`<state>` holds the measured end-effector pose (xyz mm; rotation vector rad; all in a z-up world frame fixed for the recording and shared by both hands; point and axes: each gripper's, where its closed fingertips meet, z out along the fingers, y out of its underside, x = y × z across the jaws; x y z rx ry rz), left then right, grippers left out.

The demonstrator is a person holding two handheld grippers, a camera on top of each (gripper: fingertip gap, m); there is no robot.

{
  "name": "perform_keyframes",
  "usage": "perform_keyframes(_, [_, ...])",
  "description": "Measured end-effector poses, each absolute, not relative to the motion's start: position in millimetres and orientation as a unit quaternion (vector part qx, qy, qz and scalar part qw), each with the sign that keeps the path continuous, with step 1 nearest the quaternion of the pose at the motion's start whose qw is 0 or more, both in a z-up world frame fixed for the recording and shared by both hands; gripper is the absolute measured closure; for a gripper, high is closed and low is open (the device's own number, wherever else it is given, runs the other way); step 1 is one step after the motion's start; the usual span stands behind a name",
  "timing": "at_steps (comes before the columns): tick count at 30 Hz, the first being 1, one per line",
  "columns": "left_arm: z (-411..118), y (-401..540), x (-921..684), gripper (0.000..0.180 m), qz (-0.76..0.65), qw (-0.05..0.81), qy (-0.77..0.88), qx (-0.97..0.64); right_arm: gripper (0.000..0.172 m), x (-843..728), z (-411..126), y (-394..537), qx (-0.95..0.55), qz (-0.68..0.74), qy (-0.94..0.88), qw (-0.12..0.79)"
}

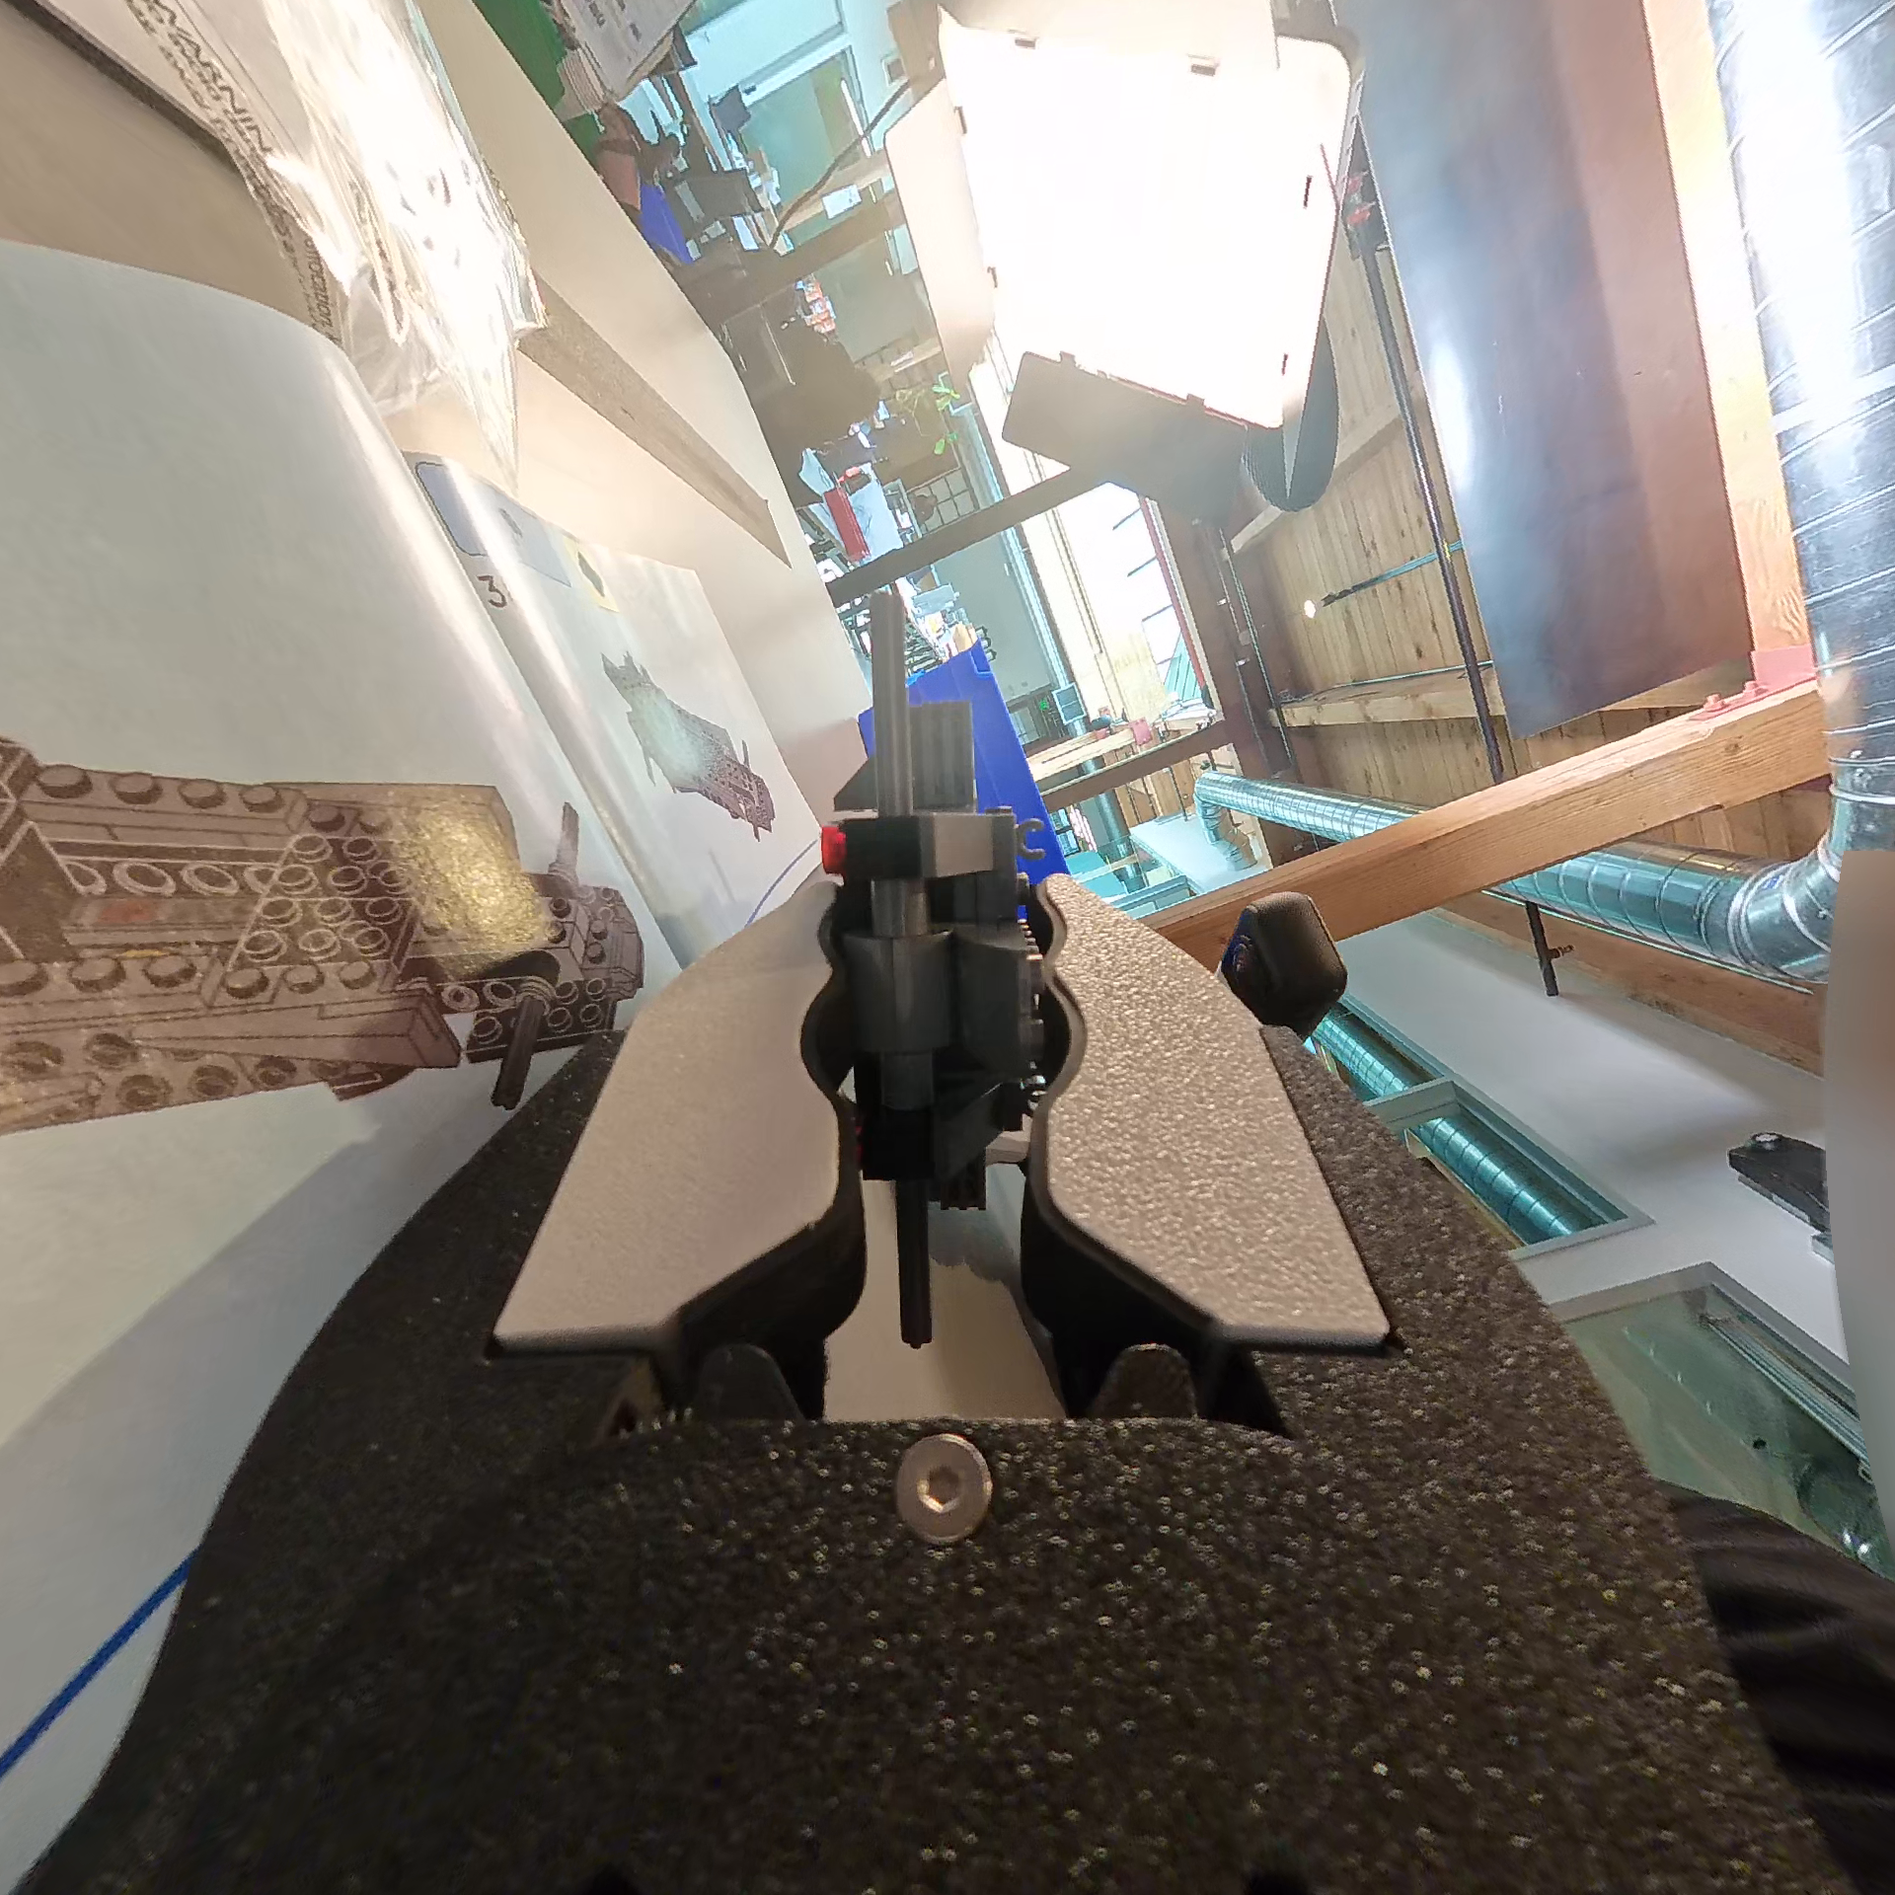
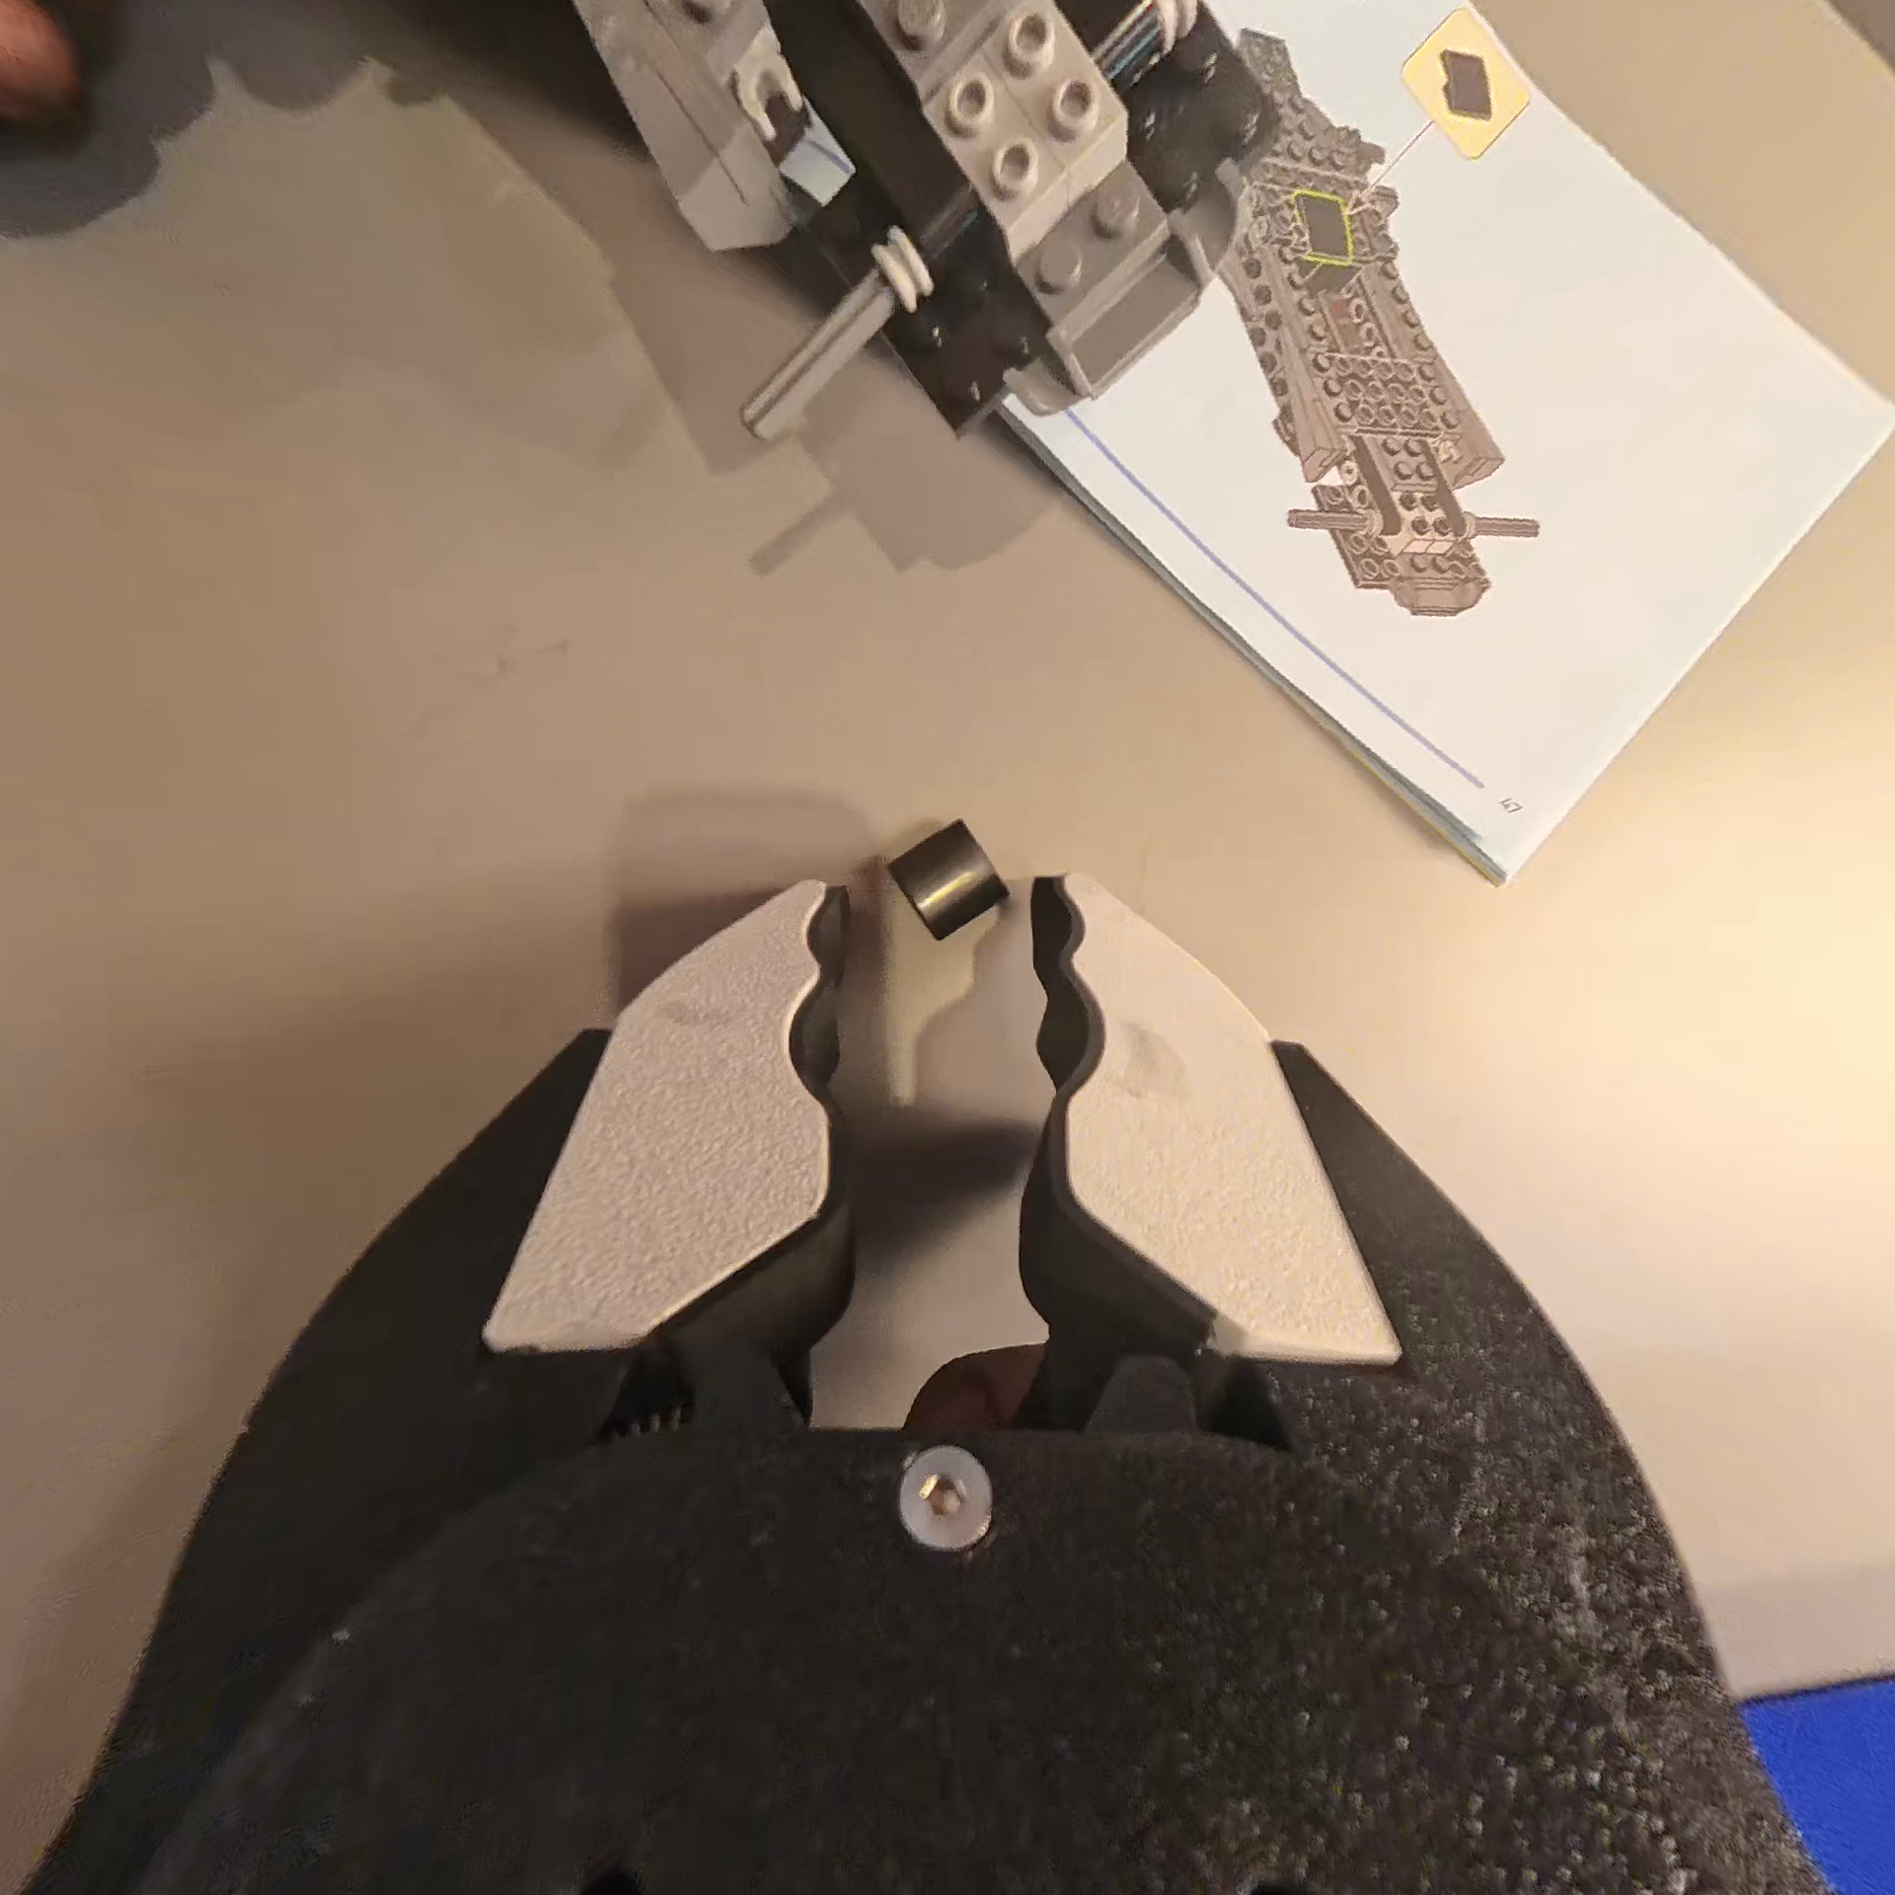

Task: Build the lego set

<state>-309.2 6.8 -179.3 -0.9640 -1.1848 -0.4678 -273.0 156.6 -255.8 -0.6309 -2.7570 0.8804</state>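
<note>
We see a brick model [image 1: 928,984] clamped between the left gripper's [image 1: 938,984] fingers, beside an open booklet [image 2: 1600,533] on the table [image 2: 359,636]. Nearer, a small cylinder [image 2: 945,878] lies on the table between the right gripper's [image 2: 938,902] fingertips, apart from both.

A beige bench [image 2: 308,615] is seen under warm light. In the tilted left wrist view, a bright lamp panel [image 1: 1138,205] is shown glaring beside a wooden plank wall [image 1: 1364,574]. Silver ventilation ducts [image 1: 1600,892] and a timber beam [image 1: 1487,820] are seen crossing the room, with windows [image 1: 1118,574] and cluttered shelves far off.
</note>
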Motion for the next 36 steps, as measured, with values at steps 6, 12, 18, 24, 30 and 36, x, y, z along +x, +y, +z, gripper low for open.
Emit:
perform_keyframes(6, [-178.9, 6.0, -309.3, 0.149, -0.211, 0.699, -0.531, -0.430, 0.136, -252.1, -255.7, 147.4, -0.195, 0.284, -0.937, 0.059])
perform_keyframes(12, [-179.0, 6.2, -309.4, 0.149, -0.211, 0.699, -0.531, -0.430, 0.135, -213.2, -254.7, 128.6, -0.135, 0.273, -0.953, 0.008])
perform_keyframes(18, [-179.1, 6.5, -309.4, 0.149, -0.211, 0.698, -0.532, -0.431, 0.134, -216.2, -256.4, 131.4, -0.129, 0.274, -0.953, 0.014])
perform_keyframes(24, [-179.3, 7.1, -309.2, 0.149, -0.209, 0.697, -0.531, -0.433, 0.131, -206.7, -258.8, 120.0, -0.077, 0.281, -0.957, 0.016])
perform_keyframes(30, [-179.3, 6.9, -309.3, 0.149, -0.209, 0.698, -0.531, -0.433, 0.130, -185.7, -257.1, 120.6, -0.065, 0.272, -0.960, -0.027])
perform_keyframes(36, [-179.7, 7.5, -309.1, 0.149, -0.208, 0.697, -0.531, -0.435, 0.131, -158.0, -255.9, 113.0, -0.023, 0.272, -0.960, -0.068])
